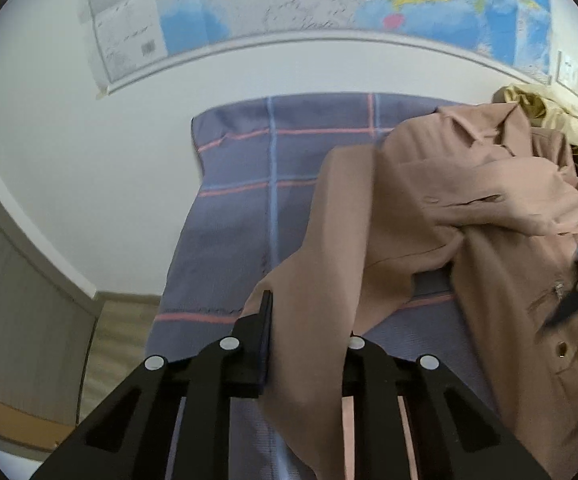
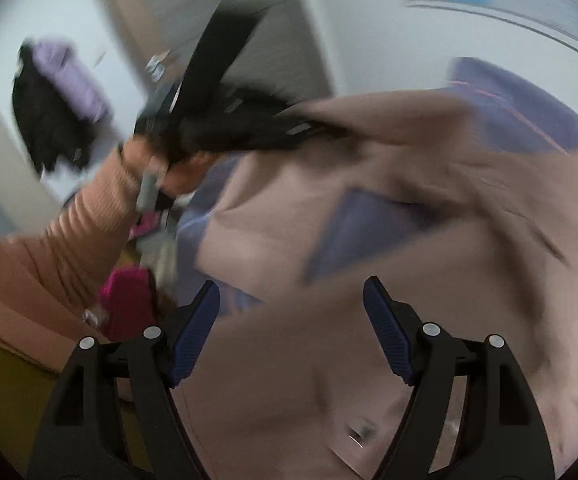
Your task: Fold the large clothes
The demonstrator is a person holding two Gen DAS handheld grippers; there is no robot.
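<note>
Tan coat [image 1: 469,216] sprawls on the bed [image 1: 241,208] toward 2 o'clock: your left hand-held gripper [image 1: 305,340] clamps its sleeve mid-fold, your right hand-held gripper [image 2: 289,312] hovers released, so next carry the sleeve across.

Tan coat [image 1: 469,208] sprawled on a bed, one sleeve [image 1: 321,280] lifted

The coat is a large, soft garment in a dusty pinkish tan, with a notched collar [image 1: 485,128] toward the far end, a buttoned flap across the chest and buttons down the front. It lies crumpled and partly opened over the checked blue bedspread [image 1: 241,216], its body bunched in folds to the right. One long sleeve stretches away from the body toward the near edge of the bed, raised off the cover, leaving a patch of bedspread showing between sleeve and body.
</note>
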